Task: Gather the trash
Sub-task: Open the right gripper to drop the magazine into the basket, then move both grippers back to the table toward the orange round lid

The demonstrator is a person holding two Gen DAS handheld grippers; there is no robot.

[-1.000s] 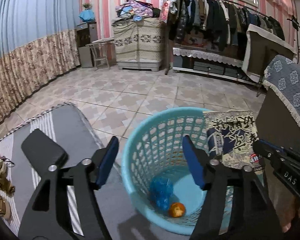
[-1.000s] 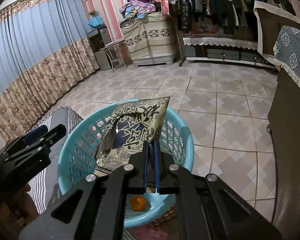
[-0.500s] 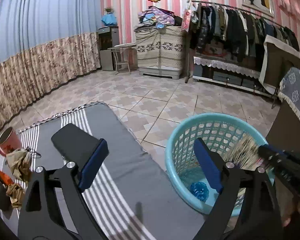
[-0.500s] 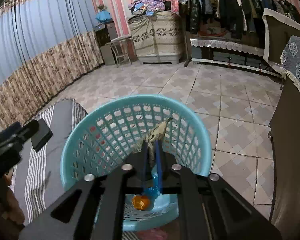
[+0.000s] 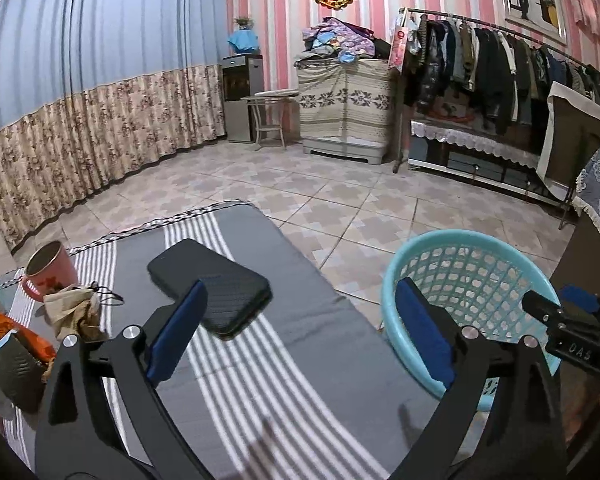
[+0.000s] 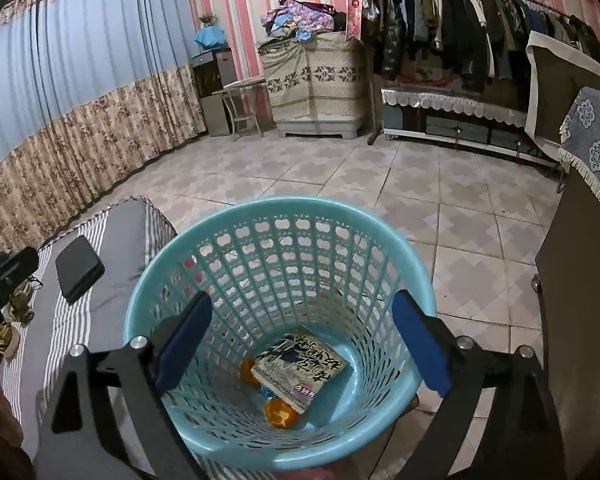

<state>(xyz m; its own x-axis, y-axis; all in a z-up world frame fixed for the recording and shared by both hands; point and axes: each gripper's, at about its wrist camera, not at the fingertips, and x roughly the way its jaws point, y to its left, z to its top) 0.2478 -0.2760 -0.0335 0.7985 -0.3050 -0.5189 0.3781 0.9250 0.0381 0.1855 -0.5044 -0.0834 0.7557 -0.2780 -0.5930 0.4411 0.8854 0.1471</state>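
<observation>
Right wrist view: the right tongs point(image 6: 300, 344) are opening, spread wide with nothing between the pads, above the turquoise basket point(image 6: 204, 240). On its bottom lies the printed wrapper point(image 6: 300, 366), flat, with orange pieces point(image 6: 280, 414) beside it. Left wrist view: the left tongs point(image 5: 300, 340) are opening too, empty, over the grey striped cloth point(image 5: 300, 360). A black case point(image 5: 208, 292) lies just ahead. Crumpled paper point(image 5: 74, 312) and a red cup point(image 5: 48, 272) remain at the left side.
</observation>
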